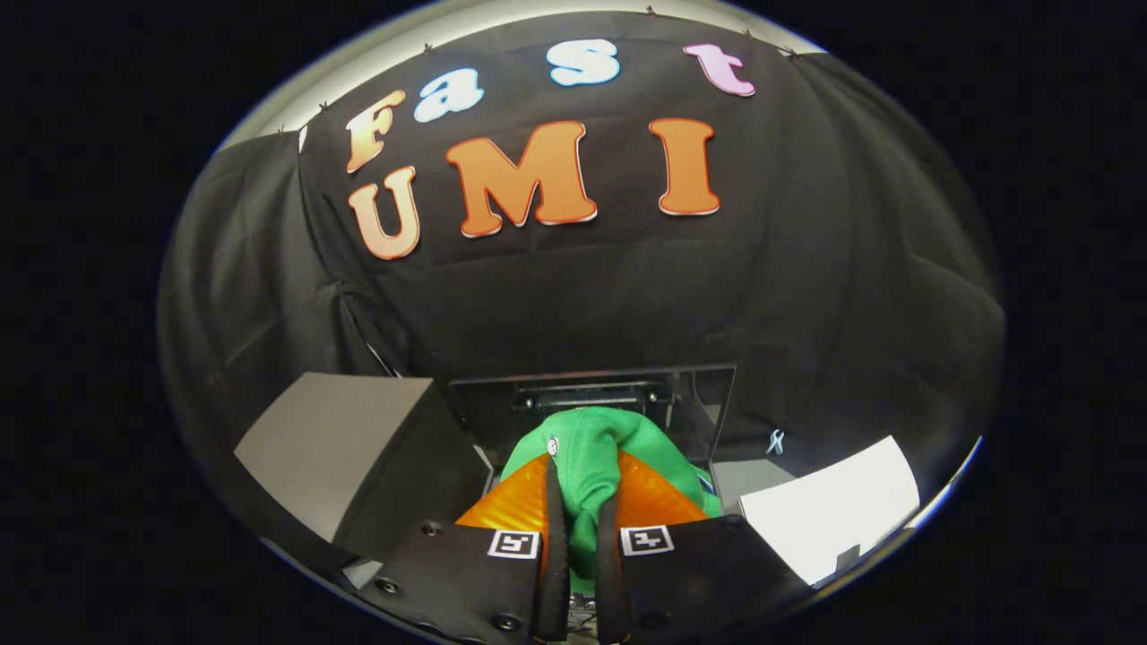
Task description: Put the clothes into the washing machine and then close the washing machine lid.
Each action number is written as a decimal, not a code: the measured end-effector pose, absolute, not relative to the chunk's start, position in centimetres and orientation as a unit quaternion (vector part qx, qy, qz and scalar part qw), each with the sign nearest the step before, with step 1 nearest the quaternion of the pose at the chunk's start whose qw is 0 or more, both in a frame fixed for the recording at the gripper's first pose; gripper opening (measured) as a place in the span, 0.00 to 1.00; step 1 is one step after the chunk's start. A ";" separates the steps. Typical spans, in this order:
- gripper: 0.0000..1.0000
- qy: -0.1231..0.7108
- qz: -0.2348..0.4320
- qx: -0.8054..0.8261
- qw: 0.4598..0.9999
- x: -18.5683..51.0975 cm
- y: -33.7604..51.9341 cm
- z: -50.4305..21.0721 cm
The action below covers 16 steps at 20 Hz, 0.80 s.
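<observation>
A green garment [587, 448] with a small white button is pinched between my two fingers, bunched up and draping over them. My gripper [582, 528] is shut on this cloth and holds it up in the air. Just beyond the garment stands the washing machine's raised lid [708, 399], a dark glossy panel leaning back against the black cloth wall. The tub opening below is hidden by the garment and my fingers.
A grey flat surface [332, 439] lies to the left of the machine. A white surface [833, 506] lies to the right. Black cloth hangs behind and at both sides.
</observation>
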<state>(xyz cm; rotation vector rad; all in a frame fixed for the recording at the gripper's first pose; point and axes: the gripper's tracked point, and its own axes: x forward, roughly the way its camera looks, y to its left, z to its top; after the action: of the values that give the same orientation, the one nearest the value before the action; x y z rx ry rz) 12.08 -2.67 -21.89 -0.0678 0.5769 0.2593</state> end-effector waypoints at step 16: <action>0.20 0.458 0.119 -0.102 0.875 12.6 -2.2 -43.3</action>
<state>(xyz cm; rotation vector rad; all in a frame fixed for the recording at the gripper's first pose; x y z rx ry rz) 12.60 -2.22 -43.25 -0.2119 0.9564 0.2494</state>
